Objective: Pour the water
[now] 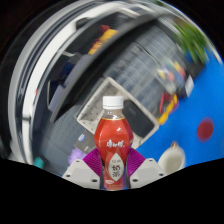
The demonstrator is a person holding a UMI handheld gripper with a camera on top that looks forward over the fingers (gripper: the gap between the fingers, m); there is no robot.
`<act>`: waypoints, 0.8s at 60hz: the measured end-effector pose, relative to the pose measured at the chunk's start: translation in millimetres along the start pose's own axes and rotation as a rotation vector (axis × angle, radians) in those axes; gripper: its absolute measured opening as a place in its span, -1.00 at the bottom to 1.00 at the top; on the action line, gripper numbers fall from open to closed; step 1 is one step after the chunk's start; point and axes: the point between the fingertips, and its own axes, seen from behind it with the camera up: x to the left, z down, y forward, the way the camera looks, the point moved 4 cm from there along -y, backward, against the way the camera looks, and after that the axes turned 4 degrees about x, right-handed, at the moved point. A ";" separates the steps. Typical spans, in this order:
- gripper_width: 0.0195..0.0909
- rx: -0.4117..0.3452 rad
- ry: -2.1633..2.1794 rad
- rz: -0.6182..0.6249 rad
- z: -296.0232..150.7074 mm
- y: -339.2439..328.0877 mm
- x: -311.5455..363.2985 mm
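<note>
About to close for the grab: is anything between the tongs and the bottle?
Nothing visible is in the way. The bottle, red drink with a white cap, stands upright right between the fingers of the tongs, its lower part flanked by both pads. Whether the pads press on it cannot be told.

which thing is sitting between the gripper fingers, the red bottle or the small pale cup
The red bottle with the white cap stands between the hand-held gripper fingers; the pale cup sits off to one side, beyond them.

One view rides the hand-held gripper [113, 172], facing forward, close to a bottle [112, 142].
</note>
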 end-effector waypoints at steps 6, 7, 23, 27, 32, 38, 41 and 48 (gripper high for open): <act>-0.71 -0.068 -0.334 0.098 -47.2 -13.2 -4.2; -0.71 -0.080 -0.379 0.114 -54.8 -15.2 -6.6; -0.71 -0.168 -0.707 0.339 -125.6 -31.6 -110.7; -0.72 -0.153 -0.753 0.389 -130.5 -33.4 -142.8; -0.72 -0.126 -0.772 0.417 -125.5 -28.5 -181.4; -0.72 -0.111 -0.750 0.416 -119.9 -24.8 -211.6; -0.72 -0.100 -0.752 0.419 -114.7 -21.7 -227.1; -0.67 -0.073 -0.766 0.394 -97.3 -17.9 -249.1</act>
